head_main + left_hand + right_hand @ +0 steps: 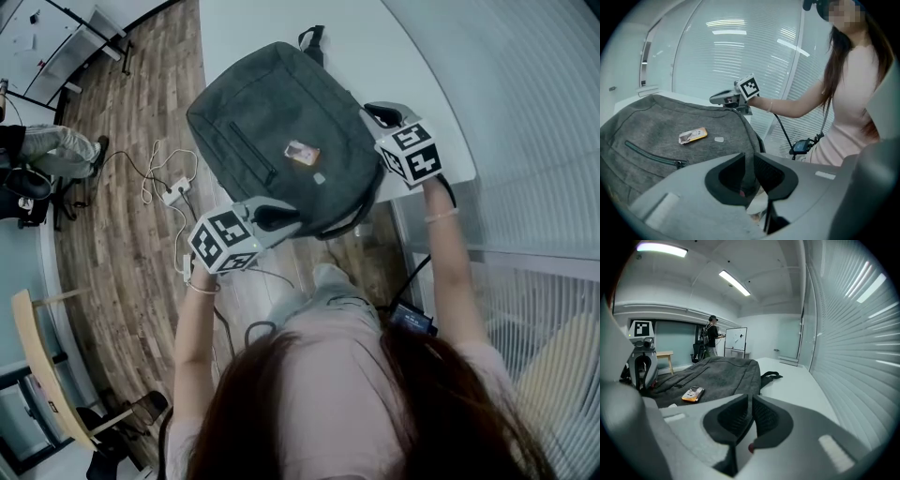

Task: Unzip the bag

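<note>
the left tongs (pixel 750 164) were closed on a fold of the bag's (pixel 272 131) near edge, at about 7 o'clock on the bag in the head view. the right tongs (pixel 750 405) stood all but together, seemingly pinching a thin bit of its rim at 3 o'clock. neither grip looked to be on a zip pull, so a tug would likely have dragged the whole bag instead of opening it, and the thin cloth could have slipped free. the bag lay on the white table (pixel 394 56) with its 6 o'clock edge hanging past the table, so it might have slid to the floor. counted: two tongs, one bag, one pocket zip (pixel 651 157) in sight, one small card (pixel 302 153), one strap loop (pixel 311 39).
</note>
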